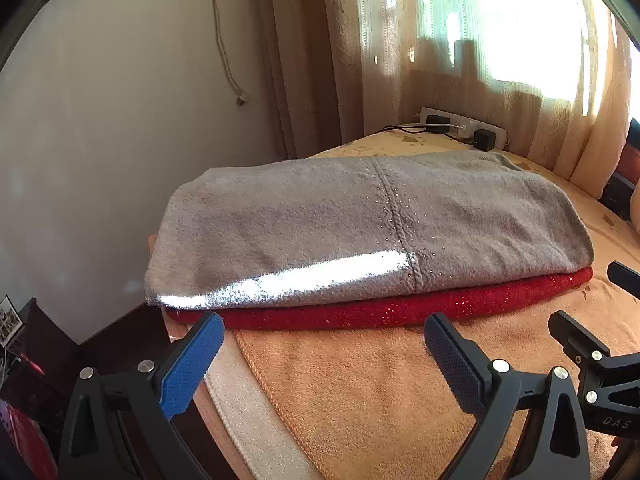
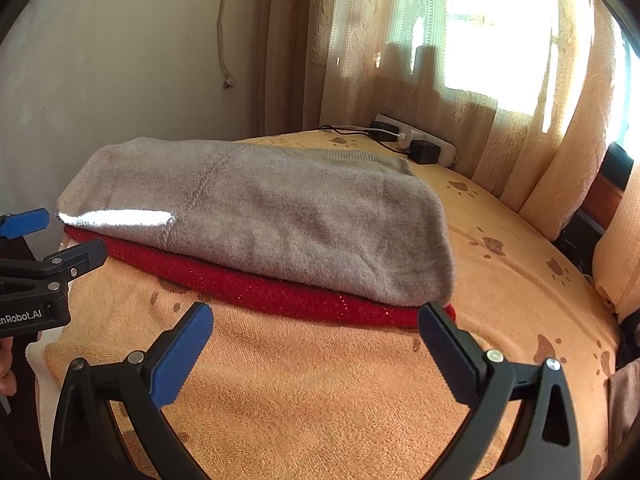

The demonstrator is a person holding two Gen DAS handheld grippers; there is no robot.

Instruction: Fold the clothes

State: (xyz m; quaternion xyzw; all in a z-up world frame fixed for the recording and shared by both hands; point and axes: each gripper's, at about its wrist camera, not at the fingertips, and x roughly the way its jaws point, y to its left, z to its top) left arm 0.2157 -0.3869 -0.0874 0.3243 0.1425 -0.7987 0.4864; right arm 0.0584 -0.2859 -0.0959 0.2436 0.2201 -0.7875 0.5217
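Both my tools are spread wide and hold nothing. My left gripper (image 1: 322, 344) hovers low over the bed, its blue ribbed pad (image 1: 192, 364) on one side and a dark textured pad (image 1: 452, 364) on the other, each on a black triangular finger frame. Just ahead of those tips lies the folded stack: a grey sweater (image 1: 340, 228), soft and fuzzy, with a cable-knit rib down its middle dotted with tiny sparkling studs, folded into a long rounded rectangle. A bright strip of sunlight falls across its near edge. It sits squarely on a red knit garment (image 1: 400, 308), flatter and glittery, whose edge peeks out along the near side.

My right gripper (image 2: 316, 328) is likewise released, its dark finger tip just beside the red corner (image 2: 400, 314); I cannot tell whether they touch. From here the grey sweater (image 2: 280, 216) fills the space ahead and to the left of the fingers.

Under both tools spreads an orange terry towel (image 2: 320, 392), looped and nubby, printed with brown paw marks. Far beyond the stack, a white power strip (image 1: 460, 122) with black plugs lies by beige embossed curtains (image 1: 320, 60).
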